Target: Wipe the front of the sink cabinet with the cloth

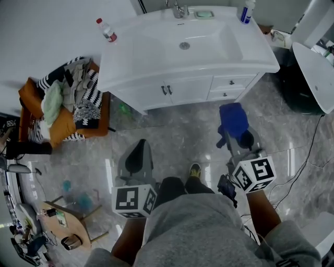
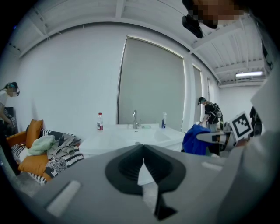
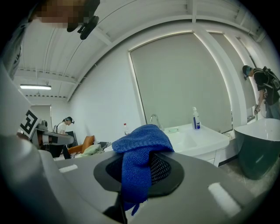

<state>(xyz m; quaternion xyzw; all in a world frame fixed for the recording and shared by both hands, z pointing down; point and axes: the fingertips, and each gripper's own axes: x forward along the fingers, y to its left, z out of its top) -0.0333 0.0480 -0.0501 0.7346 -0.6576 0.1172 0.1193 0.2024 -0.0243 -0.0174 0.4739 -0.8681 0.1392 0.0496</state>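
Head view: the right gripper (image 1: 236, 134) holds the cloth (image 1: 233, 117) short of the sink cabinet (image 1: 188, 89). Left gripper view: the left gripper (image 2: 143, 164) is pressed together, empty. Right gripper view: jaws pinch the cloth (bunched); flattening it should wipe better.

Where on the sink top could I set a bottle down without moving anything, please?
The widest bare patch on the sink top is its left side, between the red-capped bottle and the basin. A narrower bare strip lies right of the basin, in front of the blue-and-white bottle. The back edge is crowded, with the faucet and soap dish.
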